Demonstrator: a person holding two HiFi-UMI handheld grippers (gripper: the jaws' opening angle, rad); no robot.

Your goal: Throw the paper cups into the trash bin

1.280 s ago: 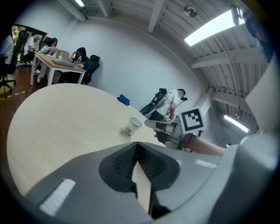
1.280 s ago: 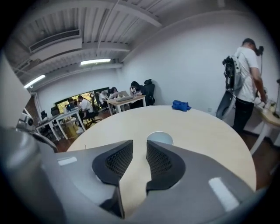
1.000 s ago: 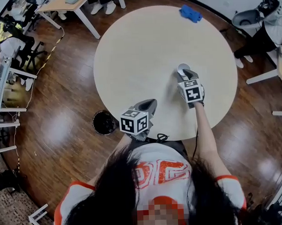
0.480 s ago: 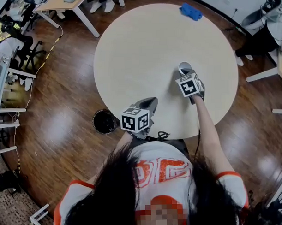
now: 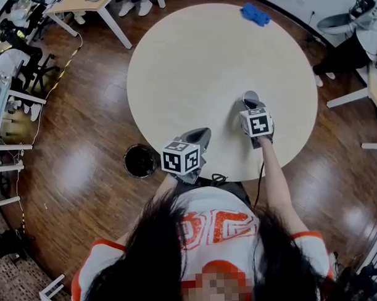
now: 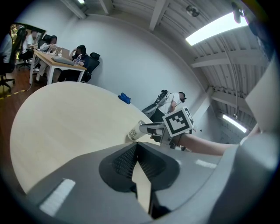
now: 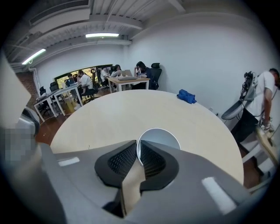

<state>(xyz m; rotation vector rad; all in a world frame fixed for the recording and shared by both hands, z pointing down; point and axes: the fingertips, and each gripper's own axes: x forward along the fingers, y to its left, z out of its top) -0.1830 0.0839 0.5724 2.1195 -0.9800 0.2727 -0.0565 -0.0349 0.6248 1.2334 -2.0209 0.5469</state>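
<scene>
The left gripper (image 5: pixel 197 137) hangs over the table (image 5: pixel 185 60) at about 7 o'clock from its centre. Its jaws meet at the tips with nothing between them. On the floor past that edge, near 8 o'clock, stands the trash bin (image 5: pixel 140 161), a small round dark bin with its mouth open upward.

Further in, just off centre toward 3 o'clock, the right gripper (image 5: pixel 252 106) has just been closing and now pinches the paper cup (image 5: pixel 251 96). One jaw is inside the mouth and the other outside, with the thin wall between them. The cup stands upright on the table top.

The risk lies in that one-sided grip. Thin paper buckles easily, so a hard squeeze could crease the rim, and a light one could let the cup swing or slip out on the way over. How deep the pads reach below the rim I cannot quite tell. The bin's mouth is narrow and sits low beside the table, so a release made too early or too high could drop the cup on the floor.

The jaws are grey moulded plastic with black ribbed pads. The cup is white with a round rolled rim and some print on its side. The table is a pale, matt, round slab. At 1 o'clock near its far edge lies a crumpled blue object (image 5: pixel 255 15).
</scene>
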